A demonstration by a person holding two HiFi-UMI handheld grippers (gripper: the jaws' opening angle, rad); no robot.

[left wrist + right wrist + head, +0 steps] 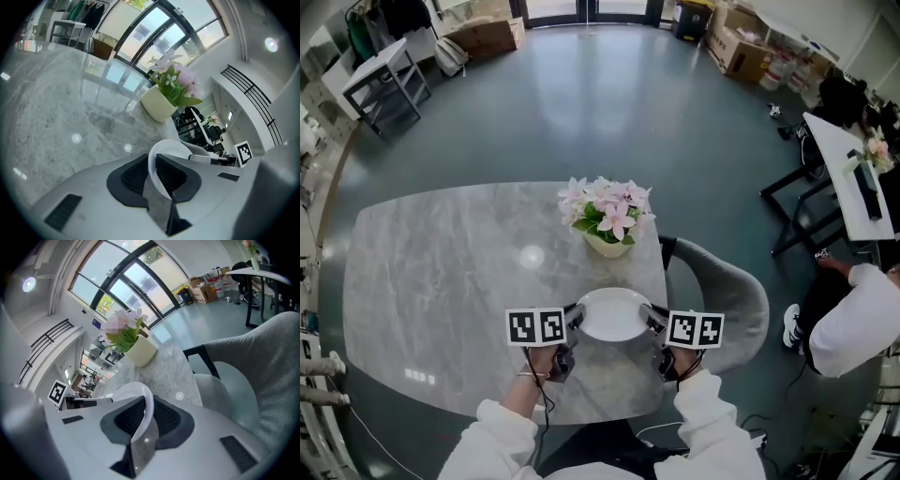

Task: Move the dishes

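Plate point(612, 314), white, appears to hang just above the worktop point(441, 262), near the flower pot point(607, 246). Left gripper point(576, 319) and right gripper point(651, 321) each have jaws clamped on an opposite rim. Advice: move both hands level and together, clear of the pot. Only the gripper views show the rim pinched between the pads.

Plate point(612, 314) btwn L hand-held gripper point(577, 318) & R hand-held gripper point(649, 318)
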